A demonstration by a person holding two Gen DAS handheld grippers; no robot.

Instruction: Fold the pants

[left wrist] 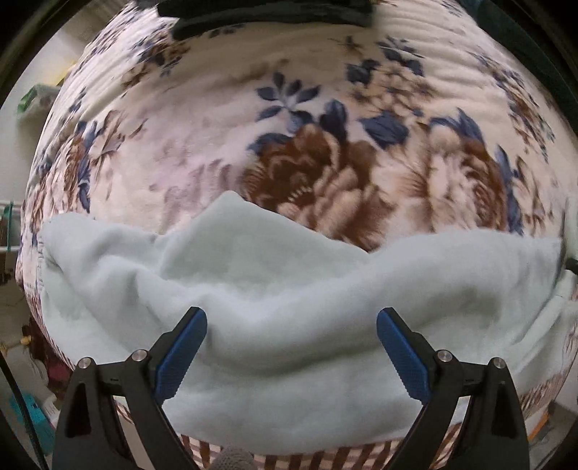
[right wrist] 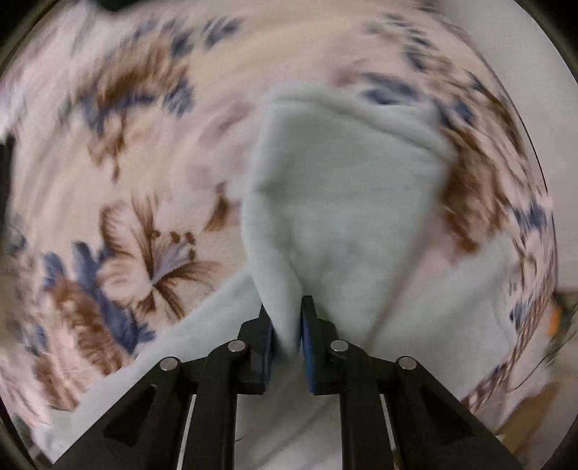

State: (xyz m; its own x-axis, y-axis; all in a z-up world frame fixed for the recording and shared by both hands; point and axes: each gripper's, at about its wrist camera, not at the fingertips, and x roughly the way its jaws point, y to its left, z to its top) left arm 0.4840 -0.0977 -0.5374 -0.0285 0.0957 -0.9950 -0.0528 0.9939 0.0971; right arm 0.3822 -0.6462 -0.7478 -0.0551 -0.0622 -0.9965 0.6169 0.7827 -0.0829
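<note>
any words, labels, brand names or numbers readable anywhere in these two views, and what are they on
None can be read.
The pale fleece pants and the floral blanket carry no lettering.
The green box at the left edge is too small and blurred to tell.

You've got a bed covered by a fleecy floral blanket [left wrist: 202,152], cream with big brown roses and navy leaves. Take the biggest brown rose [left wrist: 307,173] as your landmark. The pale mint fleece pants [left wrist: 289,325] lie right on the blanket just below that rose, bunched in soft folds and stretching across the near edge of the bed. Far above the rose, at the top of the bed, there's a dark garment [left wrist: 267,14], too cut off to tell what it is. Below the pants a striped brown-and-white layer [left wrist: 325,457] peeks out. The right wrist view shows the same blanket [right wrist: 108,180] under the pants [right wrist: 346,202], all blurry.
</note>
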